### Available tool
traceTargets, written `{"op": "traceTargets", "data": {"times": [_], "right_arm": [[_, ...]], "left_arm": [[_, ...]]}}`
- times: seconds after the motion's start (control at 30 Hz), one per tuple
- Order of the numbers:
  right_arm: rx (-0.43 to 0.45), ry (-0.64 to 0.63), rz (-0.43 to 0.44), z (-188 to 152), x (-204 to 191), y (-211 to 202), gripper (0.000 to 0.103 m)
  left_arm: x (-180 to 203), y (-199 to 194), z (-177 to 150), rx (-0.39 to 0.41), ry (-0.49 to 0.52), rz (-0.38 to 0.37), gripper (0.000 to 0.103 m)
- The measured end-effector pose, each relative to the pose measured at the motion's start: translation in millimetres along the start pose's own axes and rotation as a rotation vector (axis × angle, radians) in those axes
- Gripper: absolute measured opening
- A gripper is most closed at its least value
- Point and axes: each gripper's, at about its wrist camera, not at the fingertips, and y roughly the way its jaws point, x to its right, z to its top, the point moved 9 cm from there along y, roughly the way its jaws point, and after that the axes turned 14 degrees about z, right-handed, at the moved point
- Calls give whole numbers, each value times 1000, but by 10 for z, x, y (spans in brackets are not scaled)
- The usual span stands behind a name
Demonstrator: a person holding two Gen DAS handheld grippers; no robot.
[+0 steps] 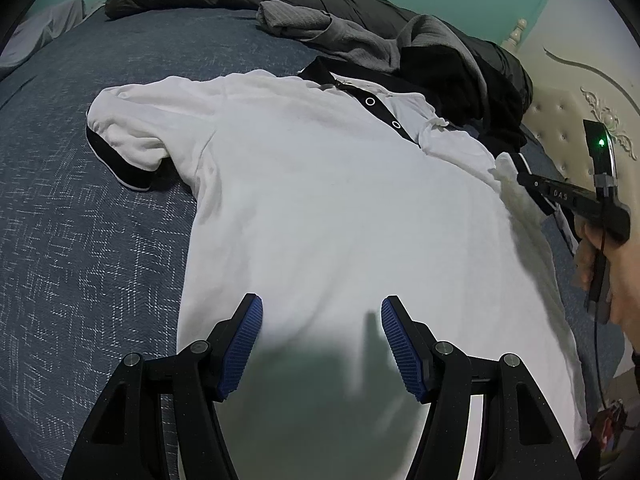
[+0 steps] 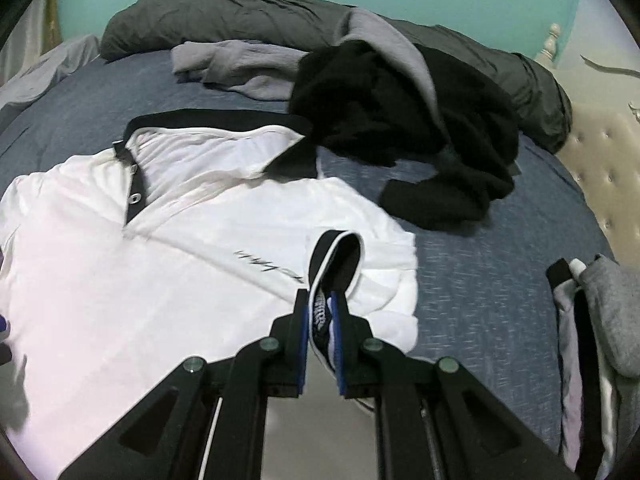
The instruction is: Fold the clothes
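The polo shirt (image 1: 320,200) lies flat on the bed (image 1: 80,240); behind its collar sits a clothes heap (image 2: 400,128), a rolled duvet (image 2: 224,16) farther back

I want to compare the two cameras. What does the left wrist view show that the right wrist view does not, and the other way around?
Only the left wrist view shows the left gripper open above the shirt's lower part, the shirt's other sleeve lying flat, and the hand holding the right tool.

Only the right wrist view shows the right gripper shut on the black sleeve cuff, the small script print on the chest, and a grey garment at the right edge.

Both show the white polo shirt, the blue bed cover and the black clothes pile.
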Motion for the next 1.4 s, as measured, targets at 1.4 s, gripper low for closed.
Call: {"op": "traceTargets", "data": {"times": [1.4], "right_arm": [[282, 702, 295, -899, 746, -630, 50]], "left_arm": [[1308, -129, 396, 10, 145, -182, 66]]}}
